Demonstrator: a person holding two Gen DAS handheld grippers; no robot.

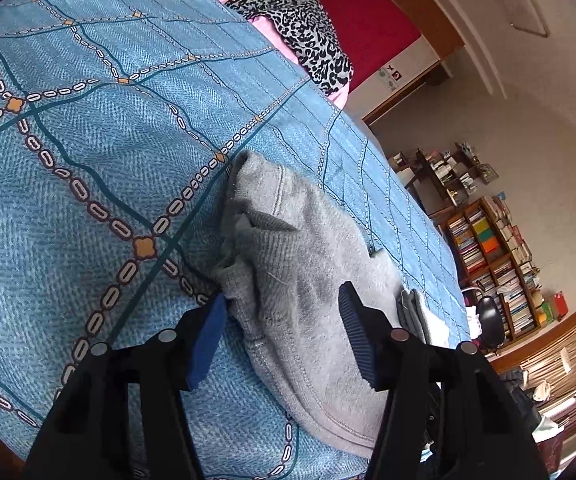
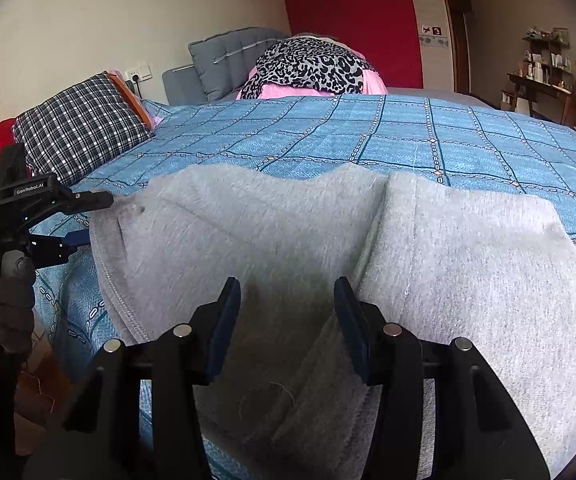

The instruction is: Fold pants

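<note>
Grey fleece pants [image 2: 288, 248] lie bunched on the blue quilted bedspread [image 2: 408, 136]. Left gripper [image 1: 281, 320] and right gripper [image 2: 288, 320] are held spread, nothing pinched. Risk: only the top layer may be caught, so the fold could slump.

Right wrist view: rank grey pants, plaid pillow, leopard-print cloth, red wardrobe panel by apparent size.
1. grey pants, though nearest the camera
2. plaid pillow, red wardrobe panel and leopard-print cloth: too alike to rank.

One brand can be read — "GenRobot.AI", printed in white on the black body of the left gripper [image 2: 83, 220], as seen from the right wrist view. Smaller lettering beneath it — too small to be made out.
</note>
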